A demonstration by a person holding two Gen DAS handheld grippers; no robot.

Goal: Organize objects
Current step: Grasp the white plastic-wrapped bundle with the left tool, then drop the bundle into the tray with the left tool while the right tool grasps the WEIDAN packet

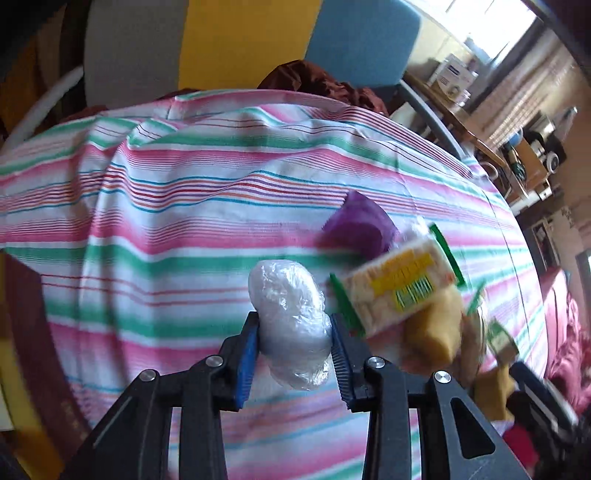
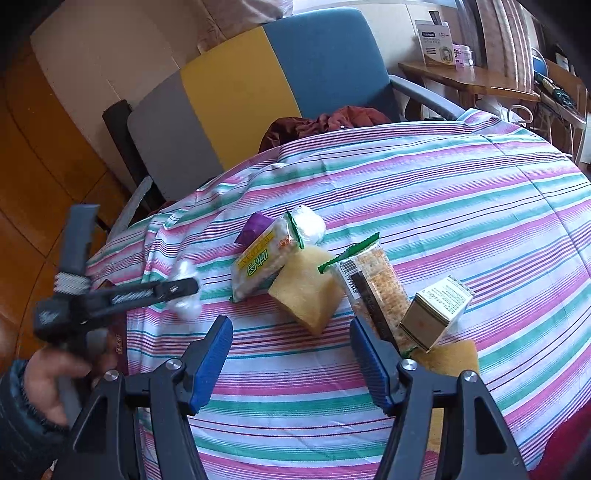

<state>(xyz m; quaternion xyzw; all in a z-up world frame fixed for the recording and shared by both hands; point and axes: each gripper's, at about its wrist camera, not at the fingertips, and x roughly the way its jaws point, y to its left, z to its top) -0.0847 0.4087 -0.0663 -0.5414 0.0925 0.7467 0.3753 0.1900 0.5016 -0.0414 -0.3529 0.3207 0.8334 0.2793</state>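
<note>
My left tongs [image 1: 293, 345] are gripping a white plastic-wrapped bundle [image 1: 288, 317] (pads pressing both sides) over the striped surface [image 1: 166, 221], left of the snack pile; my right tongs [image 2: 291, 354] are gaping empty.

My worktop [image 2: 443, 192] is covered in a cloth striped pink, green and white. Behind it stands a chair [image 2: 258, 85] with a back in grey, yellow and blue panels, and a dark red garment [image 2: 325, 122] bunched on its seat. The floor [image 2: 40, 155] is orange-brown wood. To my right a wooden side table [image 2: 469, 79] carries boxes, and bright daylight pours through a window [image 1: 495, 33].
</note>
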